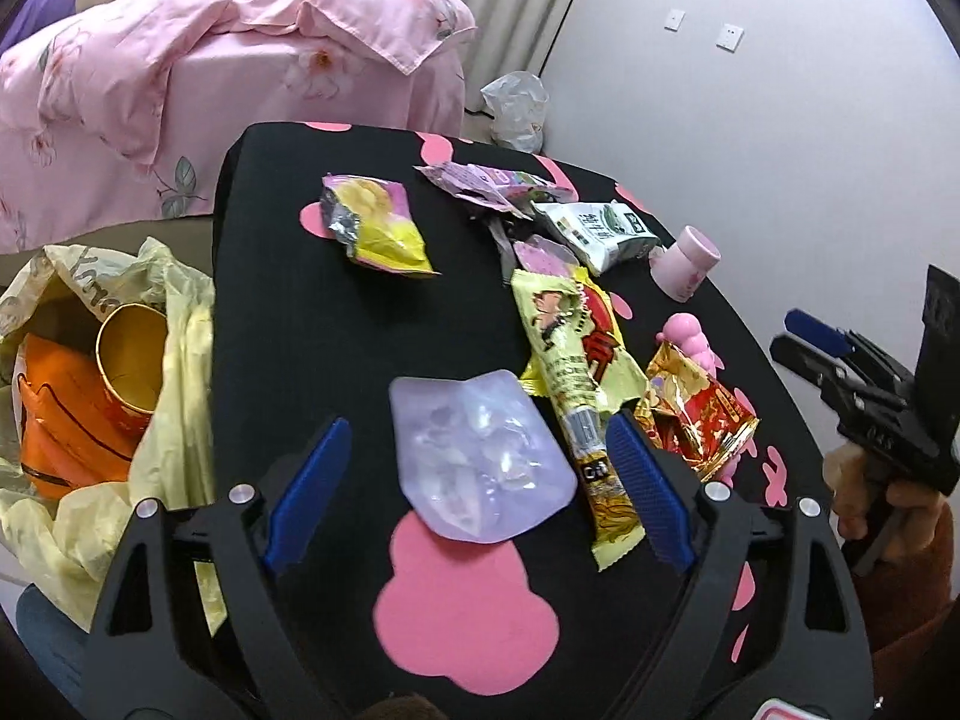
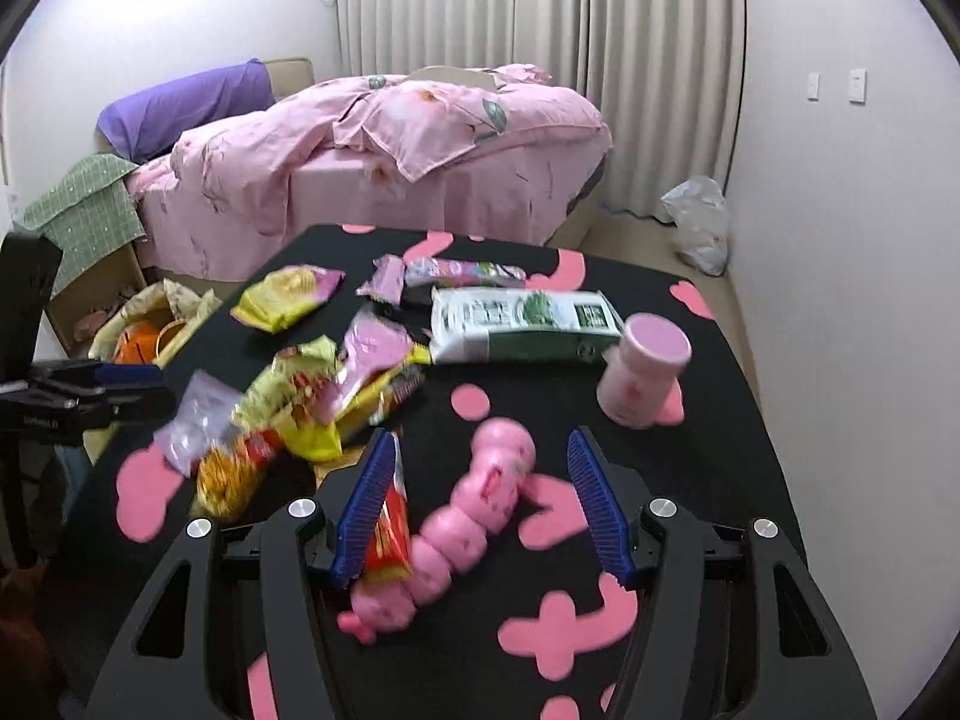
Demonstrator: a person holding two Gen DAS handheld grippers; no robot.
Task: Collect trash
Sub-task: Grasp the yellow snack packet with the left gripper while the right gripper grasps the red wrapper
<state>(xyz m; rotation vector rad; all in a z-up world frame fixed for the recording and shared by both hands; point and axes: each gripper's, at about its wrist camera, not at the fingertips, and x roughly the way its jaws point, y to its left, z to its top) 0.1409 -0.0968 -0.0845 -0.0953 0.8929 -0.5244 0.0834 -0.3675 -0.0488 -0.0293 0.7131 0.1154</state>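
Several wrappers lie on a black table with pink shapes (image 1: 288, 312). My left gripper (image 1: 480, 483) is open around a clear lilac pouch (image 1: 480, 456). Beside it lie a green-yellow stick wrapper (image 1: 567, 372), a red-gold wrapper (image 1: 696, 414), a yellow-pink bag (image 1: 378, 222) and a white-green bag (image 1: 600, 228). A yellow trash bag (image 1: 90, 372) holding an orange wrapper and a gold cup hangs off the table's left edge. My right gripper (image 2: 480, 504) is open over a pink caterpillar toy (image 2: 462, 516); the red-gold wrapper (image 2: 387, 528) touches its left finger. The right gripper also shows in the left wrist view (image 1: 840, 360).
A pink cup (image 2: 642, 369) lies on its side at the table's right. A bed with pink bedding (image 2: 390, 150) stands behind the table. A white plastic bag (image 2: 699, 222) sits on the floor by the curtain. A cardboard box (image 2: 96, 294) stands left of the table.
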